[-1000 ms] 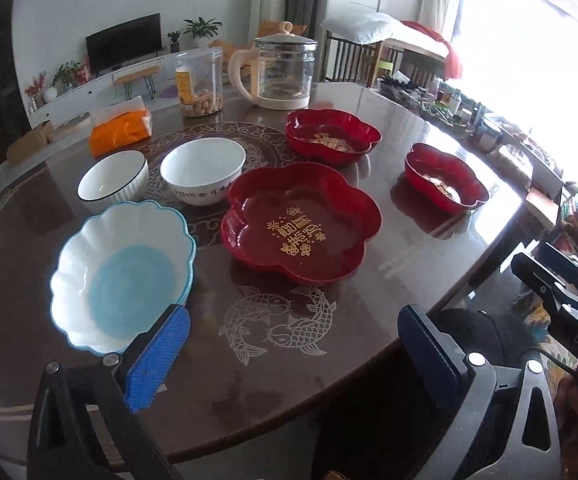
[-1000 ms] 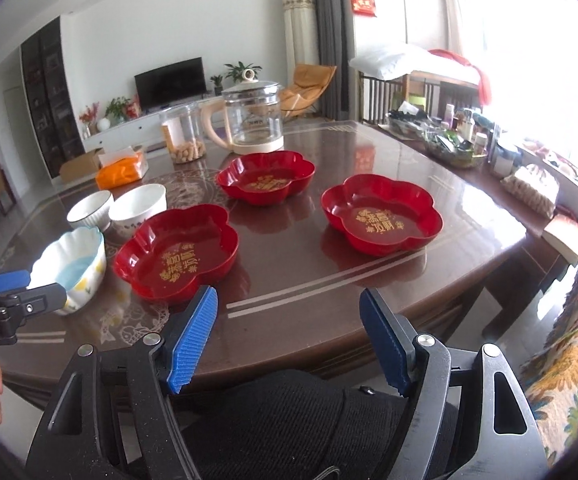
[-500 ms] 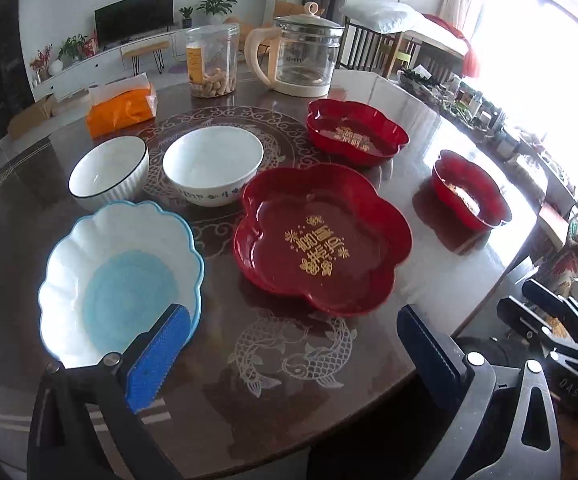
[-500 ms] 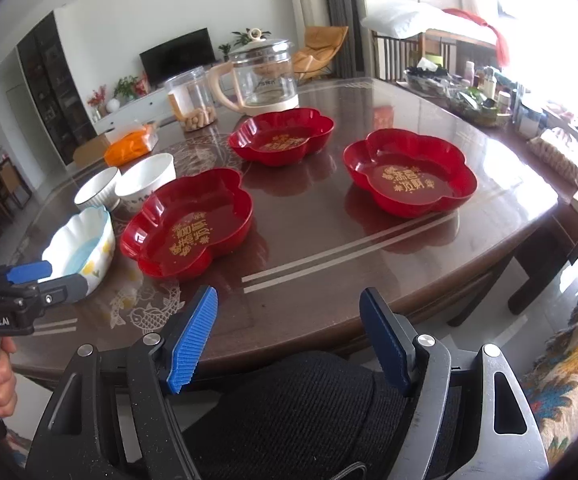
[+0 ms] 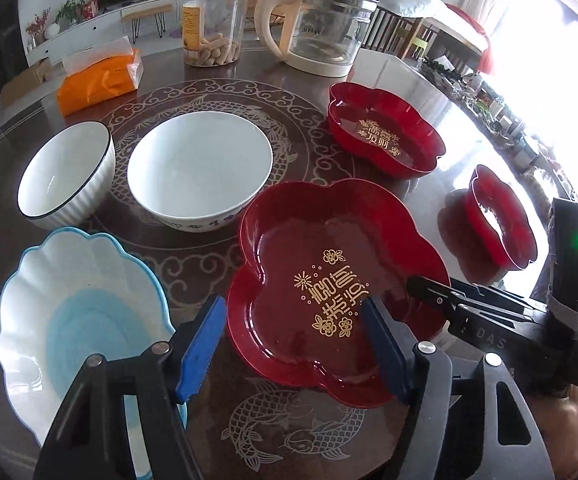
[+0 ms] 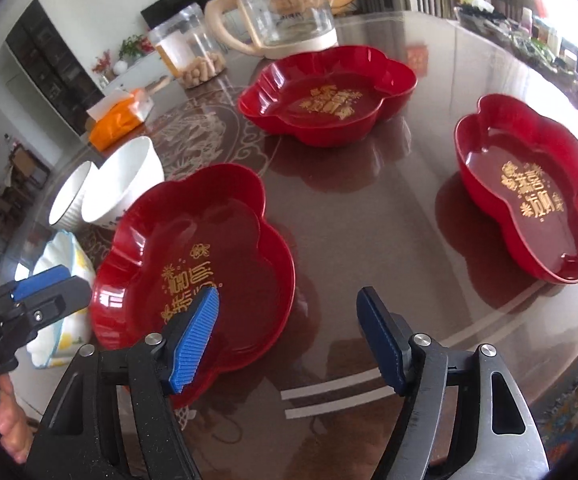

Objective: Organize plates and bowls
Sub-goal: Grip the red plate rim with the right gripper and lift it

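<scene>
Three red flower-shaped plates lie on the dark table: a near one (image 5: 329, 280) (image 6: 193, 256), a far one (image 5: 381, 136) (image 6: 329, 96) and a right one (image 5: 501, 220) (image 6: 529, 188). A white-and-blue scalloped plate (image 5: 69, 320) (image 6: 61, 256) lies at the left. Two white bowls stand behind it, one ribbed with a dark rim (image 5: 65, 172) and one plain (image 5: 201, 168) (image 6: 125, 184). My left gripper (image 5: 293, 344) is open over the near red plate's front rim. My right gripper (image 6: 289, 340) is open, its left pad over that plate's right rim.
A glass kettle (image 5: 321, 32) (image 6: 281, 8), a clear snack jar (image 5: 213, 28) (image 6: 189, 52) and an orange tissue pack (image 5: 97, 80) (image 6: 121, 116) stand at the table's far side. Clutter lines the right edge (image 5: 501, 112). The table's front edge lies just below both grippers.
Both grippers have moved forward and down toward the near red plate, which now fills more of each view. Both stay open.
</scene>
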